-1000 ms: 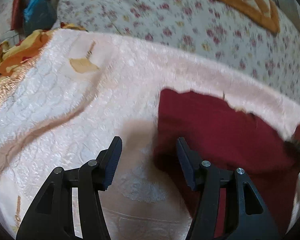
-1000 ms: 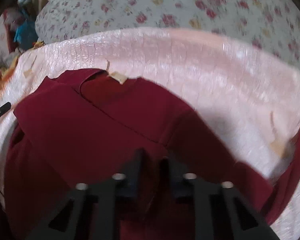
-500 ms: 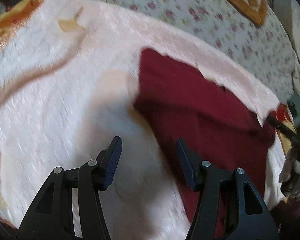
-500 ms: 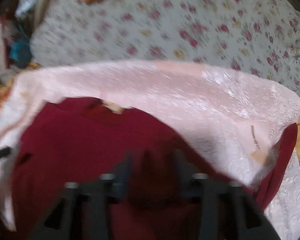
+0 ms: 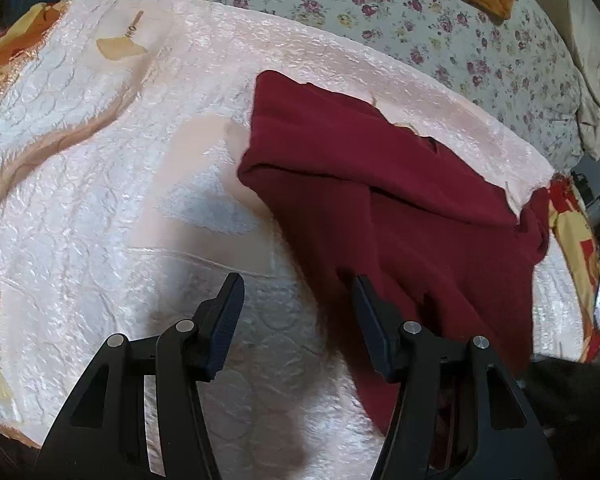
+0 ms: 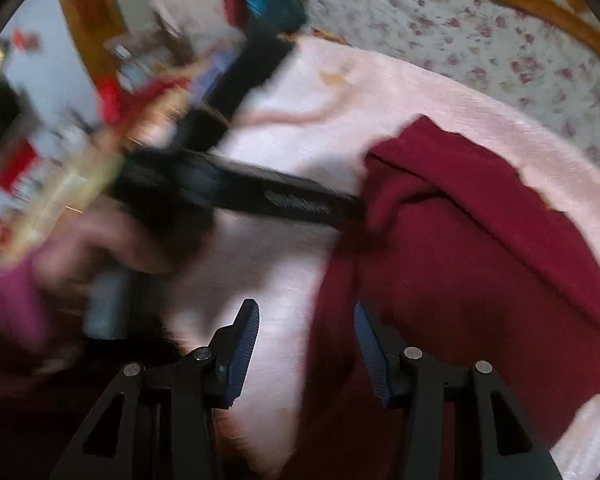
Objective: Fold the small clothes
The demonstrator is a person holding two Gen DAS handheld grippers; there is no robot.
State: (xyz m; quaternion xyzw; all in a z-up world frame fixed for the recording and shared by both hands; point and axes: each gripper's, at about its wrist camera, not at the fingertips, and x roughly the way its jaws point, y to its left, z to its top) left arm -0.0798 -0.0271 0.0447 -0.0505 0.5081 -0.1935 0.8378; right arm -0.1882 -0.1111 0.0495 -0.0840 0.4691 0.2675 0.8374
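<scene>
pink quilted bedspread (image 5: 100,200), dark red garment (image 5: 380,200) half folded, left gripper (image 5: 298,312) and right gripper (image 6: 306,338) both wide — empty

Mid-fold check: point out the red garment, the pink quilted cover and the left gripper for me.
red garment (image 5: 400,216): left wrist view, on its flat middle.
pink quilted cover (image 5: 100,160): left wrist view, on bare fabric beside the garment.
left gripper (image 5: 298,312): left wrist view, midway between its open fingertips.
</scene>
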